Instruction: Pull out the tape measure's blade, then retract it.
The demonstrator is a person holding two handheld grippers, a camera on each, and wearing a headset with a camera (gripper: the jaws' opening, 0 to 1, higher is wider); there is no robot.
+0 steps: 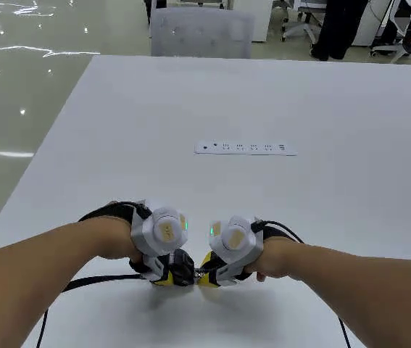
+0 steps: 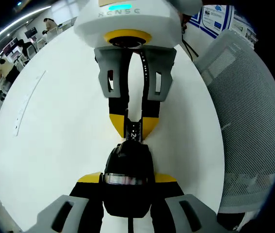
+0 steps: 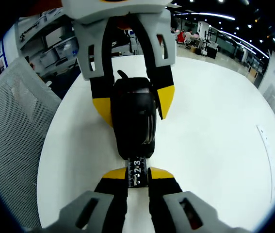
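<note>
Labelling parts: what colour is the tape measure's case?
Black tape measure case; clearest in right gripper view.

The head view looks down from above along the white table [image 1: 263, 101], while the two gripper views face each other close and low, sharing the black tape measure [image 2: 127, 179] between.

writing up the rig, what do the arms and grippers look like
The left gripper and right gripper match: white rounded housings, yellow disc, green light, grey jaw frames, yellow tips. XENSE lettering on the right one. Black cables; bare forearms.
</note>
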